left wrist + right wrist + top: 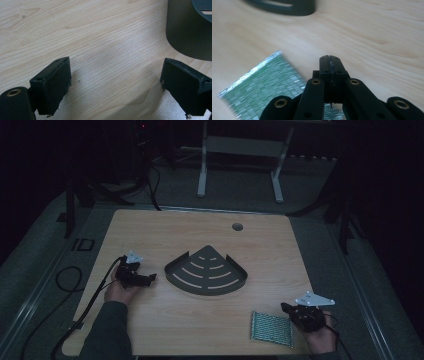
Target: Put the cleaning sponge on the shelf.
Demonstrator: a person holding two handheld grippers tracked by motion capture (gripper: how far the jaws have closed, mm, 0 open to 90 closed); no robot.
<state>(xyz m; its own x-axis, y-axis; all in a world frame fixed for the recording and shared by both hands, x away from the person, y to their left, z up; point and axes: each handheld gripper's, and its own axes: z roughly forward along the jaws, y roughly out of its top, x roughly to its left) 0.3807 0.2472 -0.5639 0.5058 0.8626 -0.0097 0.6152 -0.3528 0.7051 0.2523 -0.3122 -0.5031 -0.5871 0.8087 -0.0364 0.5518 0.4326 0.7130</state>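
Observation:
A dark fan-shaped slotted tray (176, 276) lies in the middle of the wooden table. Its curved wall (185, 32) rises at the upper right in the left gripper view. My left gripper (150, 279) rests on the wood just left of the tray, its jaws wide open over bare wood (115, 87). A shiny green ribbed packet (271, 328) lies flat near the table's front right edge. My right gripper (285, 308) hovers just right of the packet (262, 87), its jaws pressed together (330, 67) with nothing between them. The tray's edge (284, 6) lies farther off in the right gripper view.
A round cable hole (237, 226) sits in the tabletop near the far edge. White frame legs (202, 170) stand on the floor behind the table. A black cable (70, 280) trails off the table's left side. Bare wood spreads between the tray and the packet.

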